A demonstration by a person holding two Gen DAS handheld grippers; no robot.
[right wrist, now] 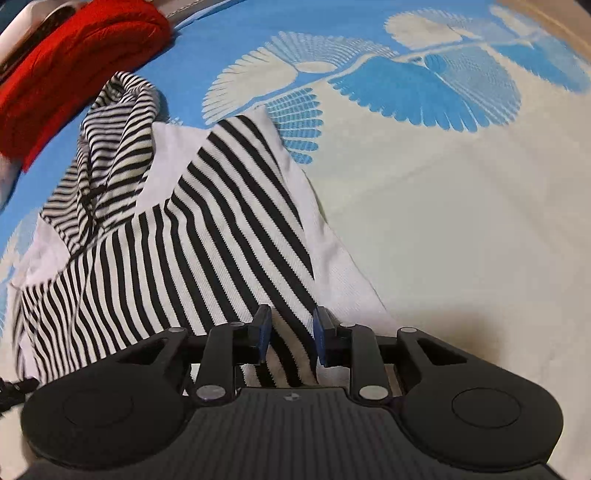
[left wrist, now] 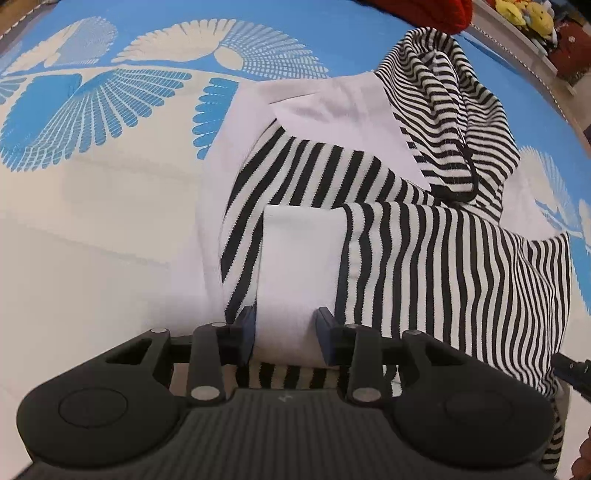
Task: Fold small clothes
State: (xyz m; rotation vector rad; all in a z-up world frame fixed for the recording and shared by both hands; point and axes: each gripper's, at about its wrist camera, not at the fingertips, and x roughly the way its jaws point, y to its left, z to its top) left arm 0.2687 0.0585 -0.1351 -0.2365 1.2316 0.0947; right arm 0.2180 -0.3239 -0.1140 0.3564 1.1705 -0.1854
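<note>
A small black-and-white striped garment with white panels (left wrist: 424,251) lies crumpled on a blue and cream patterned sheet (left wrist: 92,206). My left gripper (left wrist: 285,325) is shut on a white band of the garment, which runs up between the blue pads. The striped hood or sleeve bunches at the far right. In the right wrist view the same garment (right wrist: 177,236) spreads to the left. My right gripper (right wrist: 291,332) is shut on a striped edge of it, with white fabric just right of the pads.
A red knitted item (right wrist: 74,59) lies at the far edge of the sheet, also showing in the left wrist view (left wrist: 428,11). Yellow soft toys (left wrist: 524,14) sit on a shelf beyond the bed. The other gripper's tip (left wrist: 572,369) shows at the right edge.
</note>
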